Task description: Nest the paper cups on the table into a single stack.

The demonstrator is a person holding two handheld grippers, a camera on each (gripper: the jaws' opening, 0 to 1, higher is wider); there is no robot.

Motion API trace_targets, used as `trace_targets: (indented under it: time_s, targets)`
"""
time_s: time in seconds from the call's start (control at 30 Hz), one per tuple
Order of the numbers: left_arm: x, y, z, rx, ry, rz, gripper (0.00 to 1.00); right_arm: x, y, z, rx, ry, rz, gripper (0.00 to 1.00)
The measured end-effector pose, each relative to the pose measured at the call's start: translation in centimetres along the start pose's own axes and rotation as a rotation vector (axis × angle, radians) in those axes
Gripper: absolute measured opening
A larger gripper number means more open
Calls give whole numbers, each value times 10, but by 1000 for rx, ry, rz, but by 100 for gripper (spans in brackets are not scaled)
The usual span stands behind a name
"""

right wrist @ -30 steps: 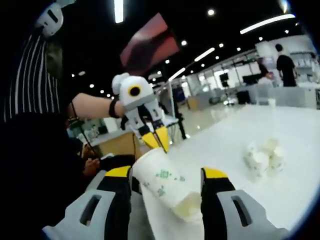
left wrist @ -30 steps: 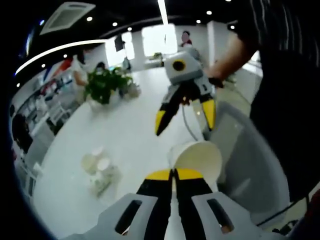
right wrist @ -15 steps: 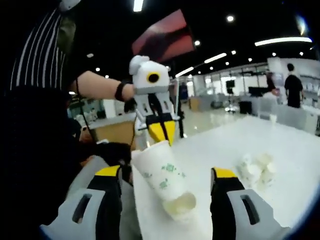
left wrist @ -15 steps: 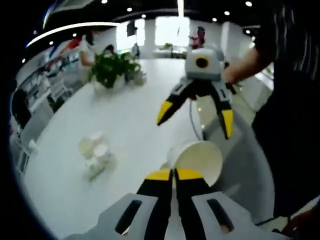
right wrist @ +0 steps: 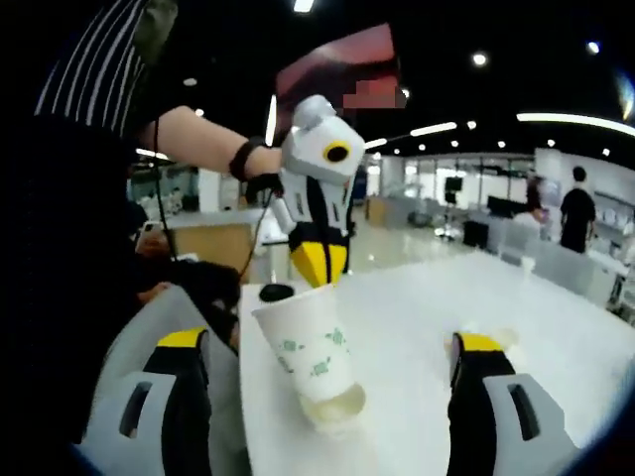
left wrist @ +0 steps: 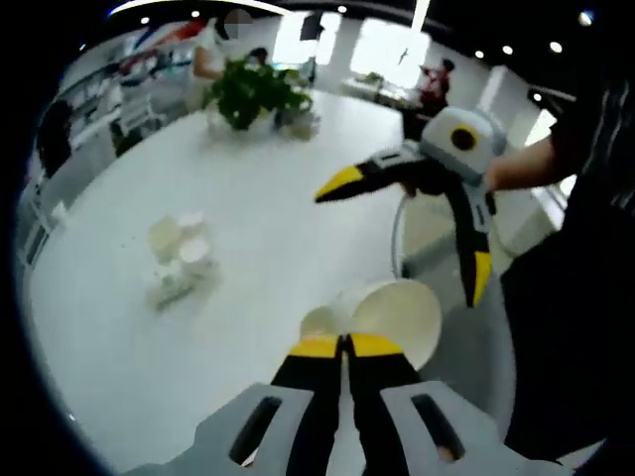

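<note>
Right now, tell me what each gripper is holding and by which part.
The left gripper is shut on the rim of the white paper cup with green print, which hangs tilted. The right gripper is wide open, holding nothing.

I see bright ceiling lights (right wrist: 566, 118), glare on the white table (left wrist: 258, 213), soft blur, fisheye-warped edges.

The paper cup (right wrist: 310, 369) ahead of the right claw (right wrist: 332, 382) looks matt white with a green print (its inside plain, smooth). The surface (left wrist: 179, 357) beneath is smooth, faintly glossy white. Both claws' yellow-tipped black jaws look like hard plastic.
</note>
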State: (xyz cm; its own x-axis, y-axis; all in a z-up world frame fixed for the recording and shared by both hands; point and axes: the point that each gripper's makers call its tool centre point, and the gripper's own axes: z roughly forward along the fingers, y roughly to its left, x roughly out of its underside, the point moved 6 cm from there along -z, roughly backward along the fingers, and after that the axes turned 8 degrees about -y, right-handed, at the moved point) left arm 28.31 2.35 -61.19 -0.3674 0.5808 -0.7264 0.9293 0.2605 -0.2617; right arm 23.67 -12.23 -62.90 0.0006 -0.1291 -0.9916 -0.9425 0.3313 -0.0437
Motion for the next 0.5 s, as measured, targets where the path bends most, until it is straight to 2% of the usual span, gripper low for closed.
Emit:
trace_targets:
  time_s: [0.1,0.23,0.37,0.5]
  targets:
    - [2,0,2,-9,18,-67,0,2,1,-1,12,5,-20,100]
    - [5,5,4,-37,42,-95,0,3,1,-3,19,2,-5,100]
    - [10,8,8,-73,90,-124,0,5,1,-4,26,4,-4,100]
    - [11,12,13,-94,105,-168,0,6,1,-6,30,4,-3,100]
